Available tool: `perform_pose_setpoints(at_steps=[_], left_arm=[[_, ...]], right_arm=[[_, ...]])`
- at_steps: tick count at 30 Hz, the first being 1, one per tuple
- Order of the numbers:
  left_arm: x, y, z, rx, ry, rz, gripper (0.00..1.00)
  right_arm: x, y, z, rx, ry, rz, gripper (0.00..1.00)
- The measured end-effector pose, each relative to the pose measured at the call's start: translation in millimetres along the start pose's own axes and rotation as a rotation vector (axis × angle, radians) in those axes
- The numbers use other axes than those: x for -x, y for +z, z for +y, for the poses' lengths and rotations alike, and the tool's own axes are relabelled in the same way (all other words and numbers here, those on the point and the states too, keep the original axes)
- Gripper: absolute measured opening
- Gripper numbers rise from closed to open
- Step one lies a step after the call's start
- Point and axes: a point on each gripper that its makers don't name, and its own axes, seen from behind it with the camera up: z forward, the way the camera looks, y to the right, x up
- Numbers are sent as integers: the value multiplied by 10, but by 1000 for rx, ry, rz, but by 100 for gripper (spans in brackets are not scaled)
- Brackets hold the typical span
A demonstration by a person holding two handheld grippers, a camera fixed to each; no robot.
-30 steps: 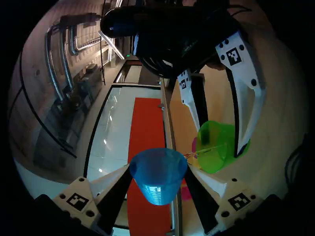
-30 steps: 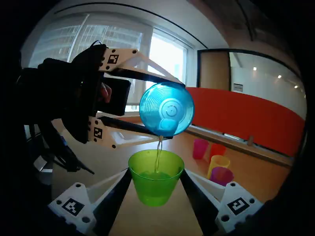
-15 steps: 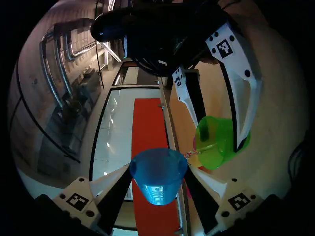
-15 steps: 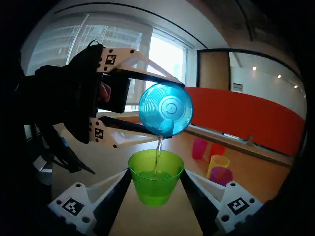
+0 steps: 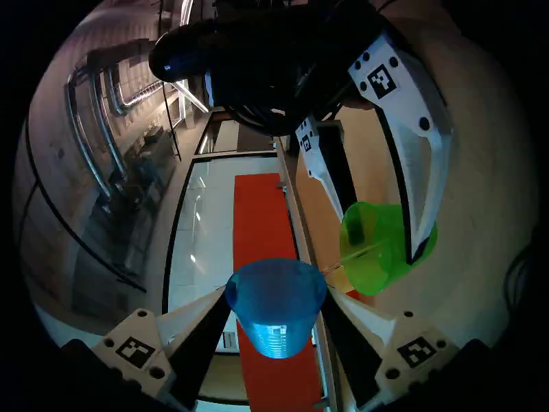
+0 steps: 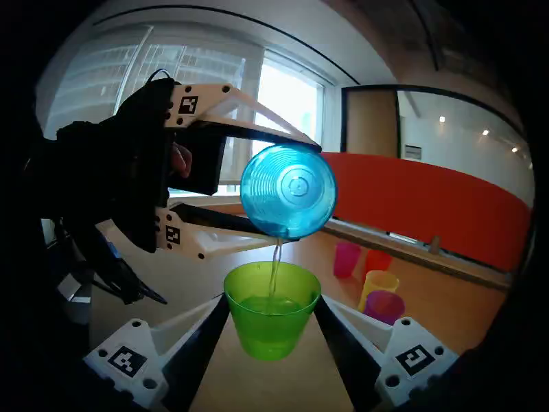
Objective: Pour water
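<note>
Blue cup tipped over the green cup, water running between them.

In the right gripper view the left tongs (image 6: pixel 304 192) grip the blue cup (image 6: pixel 288 191) at 12 o'clock, with its base turned to the camera. A thin stream of water (image 6: pixel 275 264) drops from its lower rim into the green cup (image 6: pixel 272 323). That cup is upright at 6 o'clock, partly filled and clamped between the right tongs (image 6: pixel 272 302) over the table (image 6: pixel 288 384). Small coloured cups (image 6: pixel 376 283) stand at 3 o'clock.
</note>
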Motion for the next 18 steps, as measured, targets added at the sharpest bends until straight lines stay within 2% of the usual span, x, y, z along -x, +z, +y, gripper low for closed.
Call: perform_pose_setpoints(at_steps=[6,12,15,18], left_arm=[[-9,12,-16,-5,4,1,87],[-10,31,-28,-8,-14,1,87],[-10,46,-28,-6,-39,1,87],[8,55,-4,4,-89,-6,87]], right_arm=[[1,-1,9,3,2,0,90],[-8,-6,7,2,3,2,90],[-4,-4,8,3,2,2,90],[3,-1,9,3,2,1,90]])
